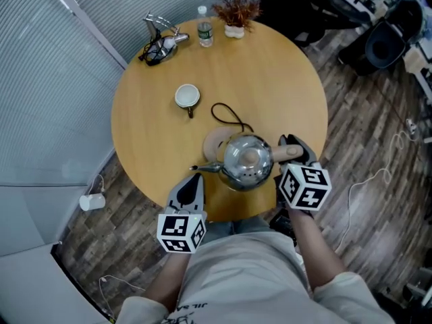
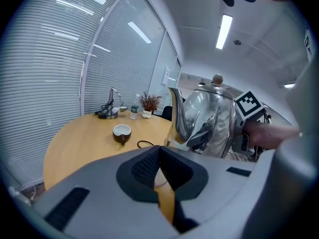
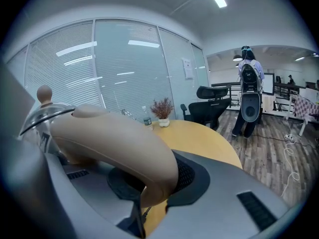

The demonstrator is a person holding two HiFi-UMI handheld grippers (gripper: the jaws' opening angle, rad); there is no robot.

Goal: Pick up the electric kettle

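Observation:
The polished steel electric kettle (image 1: pixel 246 159) hangs just above its round beige base (image 1: pixel 214 142) near the table's front edge. My right gripper (image 1: pixel 291 147) is shut on the kettle's beige handle (image 3: pixel 109 143), which fills the space between the jaws in the right gripper view. The lid knob (image 3: pixel 44 93) shows at that view's left. My left gripper (image 1: pixel 196 178) sits beside the spout (image 1: pixel 206 168) with its jaws shut and nothing in them. From the left gripper view the kettle (image 2: pixel 214 121) looms close at the right, apart from the jaws.
On the round wooden table (image 1: pixel 283 79) lie a black cord (image 1: pixel 229 117), a white cup (image 1: pixel 187 96), a water bottle (image 1: pixel 205 27), a small dried plant (image 1: pixel 235 11) and a metal gadget (image 1: pixel 160 40). Office chairs (image 1: pixel 385 42) stand at the far right.

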